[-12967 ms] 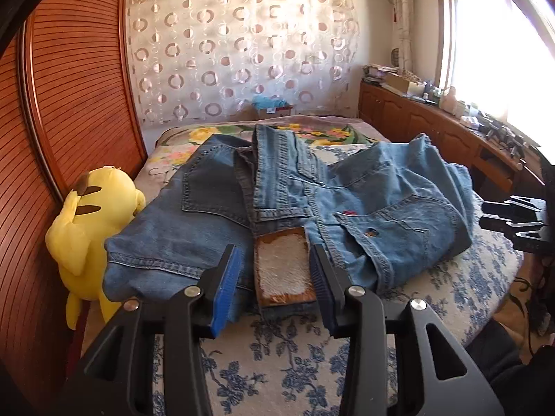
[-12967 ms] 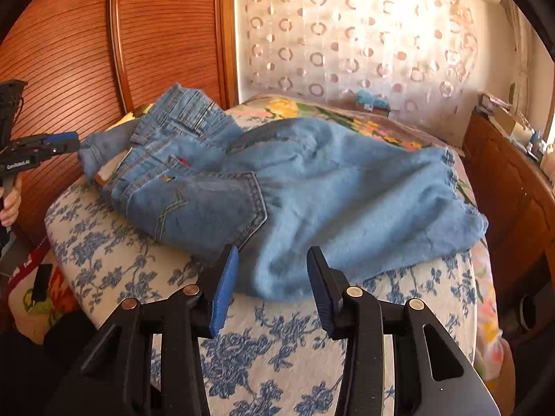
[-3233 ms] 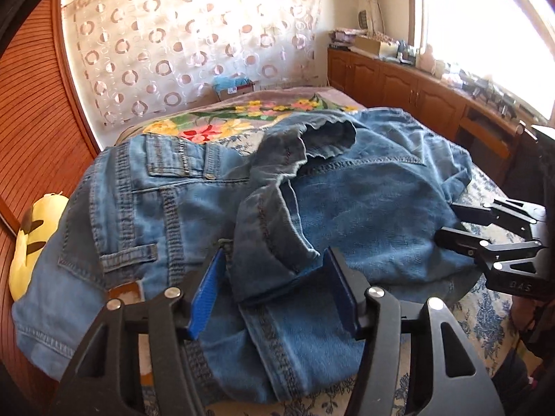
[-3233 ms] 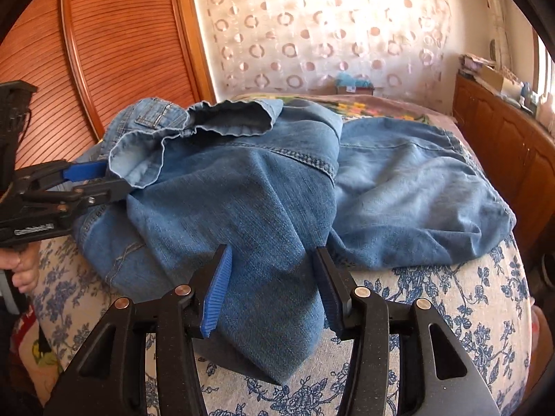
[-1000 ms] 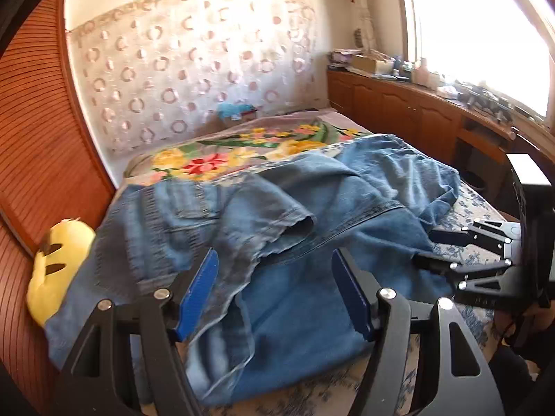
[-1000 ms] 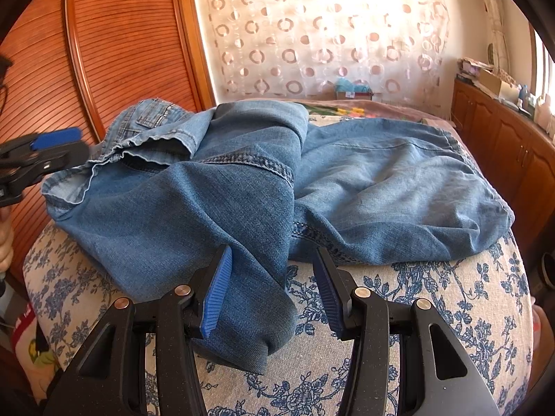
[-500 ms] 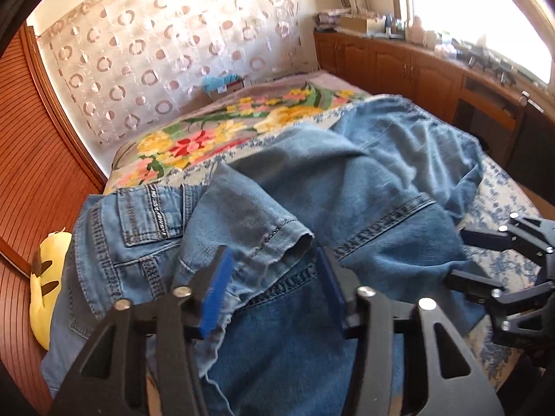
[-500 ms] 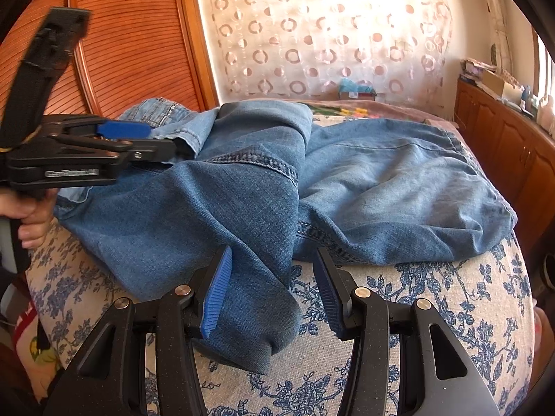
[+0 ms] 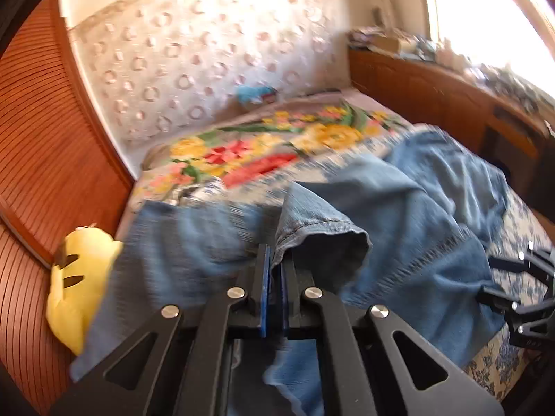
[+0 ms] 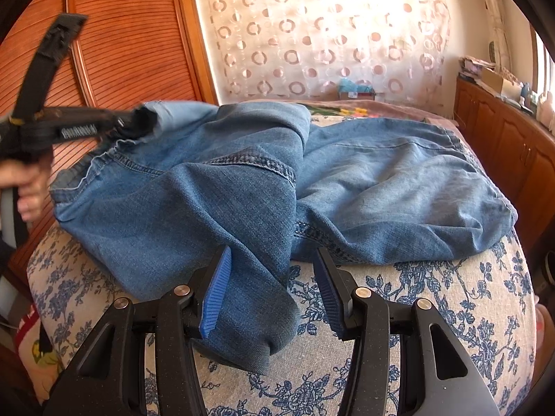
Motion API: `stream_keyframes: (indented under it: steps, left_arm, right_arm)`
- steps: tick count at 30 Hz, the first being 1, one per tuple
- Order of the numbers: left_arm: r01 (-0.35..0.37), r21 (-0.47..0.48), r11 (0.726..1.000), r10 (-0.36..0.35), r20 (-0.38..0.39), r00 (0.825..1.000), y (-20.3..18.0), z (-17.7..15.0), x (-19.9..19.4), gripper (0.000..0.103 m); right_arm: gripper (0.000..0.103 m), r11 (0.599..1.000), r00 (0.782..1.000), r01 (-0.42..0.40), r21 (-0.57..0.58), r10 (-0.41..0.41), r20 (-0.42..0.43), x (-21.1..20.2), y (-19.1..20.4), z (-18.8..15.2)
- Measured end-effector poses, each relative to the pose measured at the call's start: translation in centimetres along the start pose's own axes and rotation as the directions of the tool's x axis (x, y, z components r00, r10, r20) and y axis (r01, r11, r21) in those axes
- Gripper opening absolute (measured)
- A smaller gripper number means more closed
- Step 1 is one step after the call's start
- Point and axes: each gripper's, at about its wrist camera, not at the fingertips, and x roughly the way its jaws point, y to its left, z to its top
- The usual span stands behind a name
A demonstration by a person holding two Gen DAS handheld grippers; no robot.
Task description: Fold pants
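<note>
While the crumpled blue denim pants [image 10: 242, 187] lie across the blue-floral bed cover [image 10: 433, 298], the left gripper [image 9: 274, 277] is clamped tight on a hemmed leg cuff [image 9: 322, 235], and the right gripper [image 10: 272, 287] hovers with jaws apart straddling a folded leg end, pads not pressing it.
</note>
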Motion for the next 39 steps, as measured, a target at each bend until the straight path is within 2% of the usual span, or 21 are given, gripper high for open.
stream_keyframes:
  steps: [5, 8, 11, 15, 20, 28, 35, 39]
  left_arm:
    - [-0.053, -0.049, 0.997, 0.054, 0.016, 0.998, 4.0, 0.4, -0.9, 0.002]
    - [-0.061, -0.064, 0.996, 0.061, 0.006, 0.998, 5.3, 0.3, -0.7, 0.003]
    - [-0.051, -0.083, 0.995, 0.050, -0.016, 0.999, 6.1, -0.1, 0.0, 0.010]
    - [-0.052, -0.106, 0.993, 0.048, -0.047, 0.998, 6.6, -1.0, 0.7, 0.027]
    - [-0.067, -0.106, 0.992, 0.059, -0.074, 0.996, 6.9, -2.5, 1.1, 0.039]
    - [-0.022, -0.123, 0.992, 0.015, -0.053, 0.998, 6.4, -5.2, -1.1, 0.039]
    - [0.042, -0.091, 0.995, -0.042, -0.003, 0.999, 3.6, -7.0, -3.4, 0.039]
    - [0.055, -0.081, 0.995, -0.056, -0.001, 0.998, 2.4, -7.8, -4.0, 0.039]
  right_arm:
    - [0.050, 1.000, 1.000, 0.001, 0.000, -0.001, -0.001, 0.0, 0.0, 0.0]
    - [0.050, 1.000, 1.000, 0.000, 0.000, 0.000, -0.001, 0.0, 0.0, 0.0]
    - [0.050, 1.000, 1.000, 0.000, 0.000, 0.000, 0.000, 0.0, 0.0, 0.0]
    - [0.050, 1.000, 1.000, 0.001, 0.000, -0.001, -0.003, 0.0, 0.0, 0.0]
    - [0.050, 1.000, 1.000, 0.001, 0.001, -0.001, -0.003, 0.0, 0.1, 0.0]
    - [0.050, 1.000, 1.000, 0.001, 0.001, -0.001, -0.003, 0.0, 0.1, 0.1]
    - [0.050, 1.000, 1.000, 0.002, 0.000, -0.002, -0.007, 0.1, 0.1, 0.0]
    - [0.050, 1.000, 1.000, 0.002, -0.001, -0.002, -0.012, 0.1, 0.1, -0.3]
